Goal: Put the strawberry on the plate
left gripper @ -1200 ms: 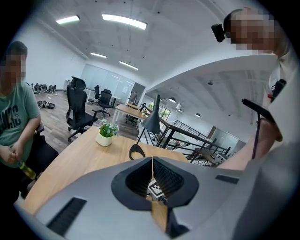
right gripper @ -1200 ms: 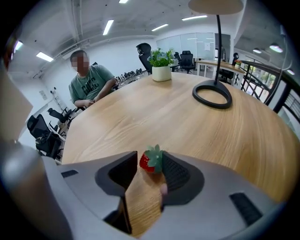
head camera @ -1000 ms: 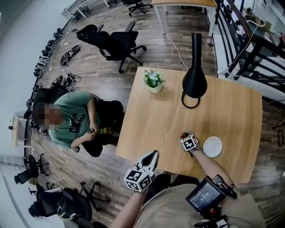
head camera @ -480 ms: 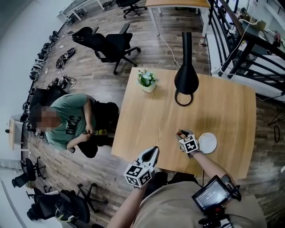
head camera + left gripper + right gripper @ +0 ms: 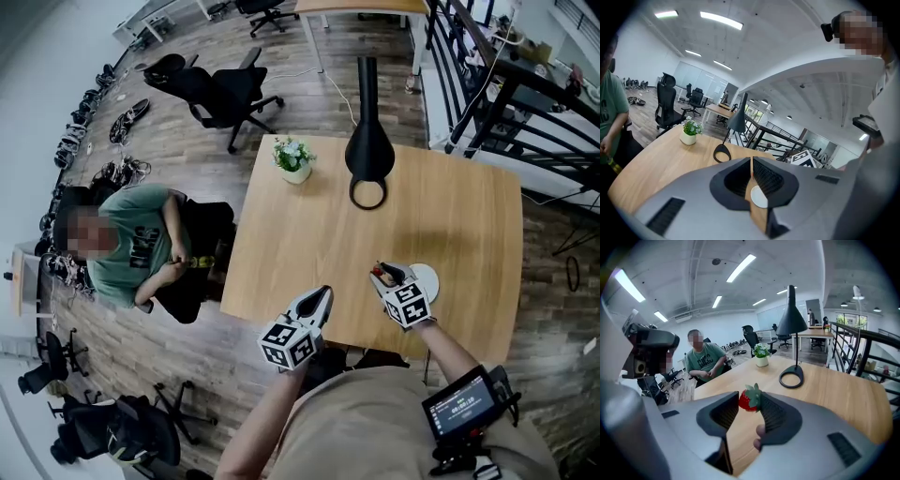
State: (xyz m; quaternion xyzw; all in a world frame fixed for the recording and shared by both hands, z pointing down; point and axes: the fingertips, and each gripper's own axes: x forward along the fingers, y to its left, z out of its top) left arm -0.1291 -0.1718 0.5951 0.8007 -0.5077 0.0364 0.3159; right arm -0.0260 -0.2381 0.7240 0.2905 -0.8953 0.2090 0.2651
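Clamping right gripper [image 5: 750, 405] across sides of red strawberry with green leafy cap [image 5: 746, 400], with jaws well apart; probably handling soft, light, bruisable, needing gentleness.

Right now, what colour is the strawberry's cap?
Green; the strawberry itself is red. Best in right gripper view.

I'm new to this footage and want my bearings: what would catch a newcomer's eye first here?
First, the red strawberry pinched in the right gripper over the wooden table, next to the small white plate. Then the tall black lamp at the table's far side, and the seated person in a green shirt off its left edge.
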